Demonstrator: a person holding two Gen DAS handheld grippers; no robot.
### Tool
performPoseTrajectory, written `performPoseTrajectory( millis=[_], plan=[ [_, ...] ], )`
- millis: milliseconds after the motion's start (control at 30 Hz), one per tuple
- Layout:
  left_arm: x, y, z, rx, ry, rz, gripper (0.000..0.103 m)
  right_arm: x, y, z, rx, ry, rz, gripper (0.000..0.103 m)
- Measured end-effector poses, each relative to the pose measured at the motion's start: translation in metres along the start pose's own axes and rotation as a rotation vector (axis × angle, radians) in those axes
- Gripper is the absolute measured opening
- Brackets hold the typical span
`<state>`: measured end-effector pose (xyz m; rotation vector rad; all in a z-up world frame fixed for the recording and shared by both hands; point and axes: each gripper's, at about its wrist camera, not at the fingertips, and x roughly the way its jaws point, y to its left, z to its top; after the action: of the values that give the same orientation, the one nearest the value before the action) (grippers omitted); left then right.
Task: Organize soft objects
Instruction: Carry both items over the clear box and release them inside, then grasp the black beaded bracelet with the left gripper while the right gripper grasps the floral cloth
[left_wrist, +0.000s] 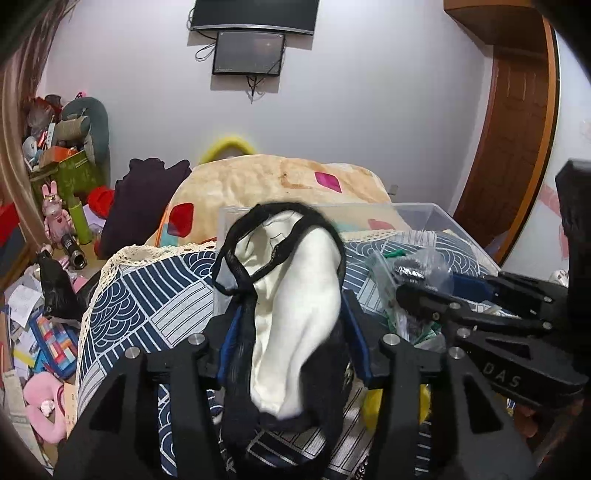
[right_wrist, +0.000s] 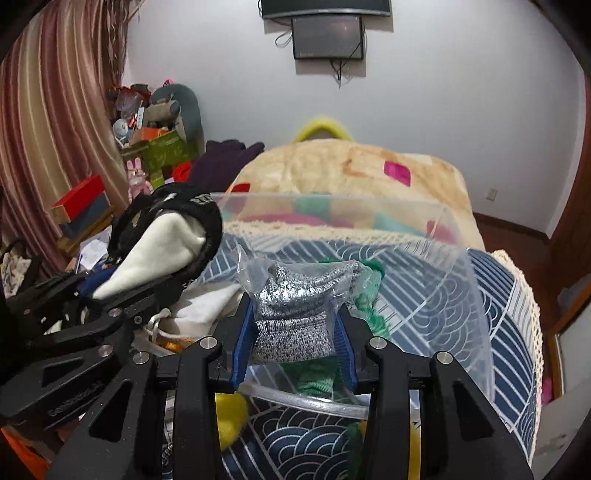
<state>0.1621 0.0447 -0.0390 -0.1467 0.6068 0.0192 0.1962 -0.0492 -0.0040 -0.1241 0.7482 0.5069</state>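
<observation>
My left gripper is shut on a cream and black cloth garment, held up above the patterned cover; it also shows in the right wrist view. My right gripper is shut on a grey knit item in a clear plastic bag, held over the near rim of a clear plastic bin. The bagged item shows in the left wrist view at the tip of the right gripper. A green knit item lies in the bin behind the bag.
A blue and white wave-patterned cover with a lace edge lies under everything. A beige blanket is heaped behind the bin. Yellow soft things lie near my fingers. A cluttered floor with toys and boxes is at the left.
</observation>
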Motion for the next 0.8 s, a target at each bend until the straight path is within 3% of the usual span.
performPoseTrajectory(
  millis=[133,233,300,400,800],
  plan=[
    [-0.003,0.004,-0.001,-0.014,0.007,-0.022,0.051,-0.002,0.003,-0.002,-0.013,0.009,-0.006,0.038],
    [-0.008,0.002,-0.002,-0.002,0.010,-0.023,0.055,-0.010,0.004,-0.001,-0.026,-0.007,-0.011,0.044],
    [-0.013,0.001,-0.002,0.001,0.004,-0.026,0.061,-0.018,0.004,0.000,-0.032,-0.032,-0.018,0.053],
    [-0.023,0.000,-0.002,0.004,-0.015,-0.029,0.068,-0.029,0.006,0.002,-0.043,-0.069,-0.036,0.056],
    [-0.086,-0.009,0.003,0.042,-0.162,-0.004,0.093,-0.081,0.010,-0.001,-0.096,-0.212,-0.060,0.062]
  ],
)
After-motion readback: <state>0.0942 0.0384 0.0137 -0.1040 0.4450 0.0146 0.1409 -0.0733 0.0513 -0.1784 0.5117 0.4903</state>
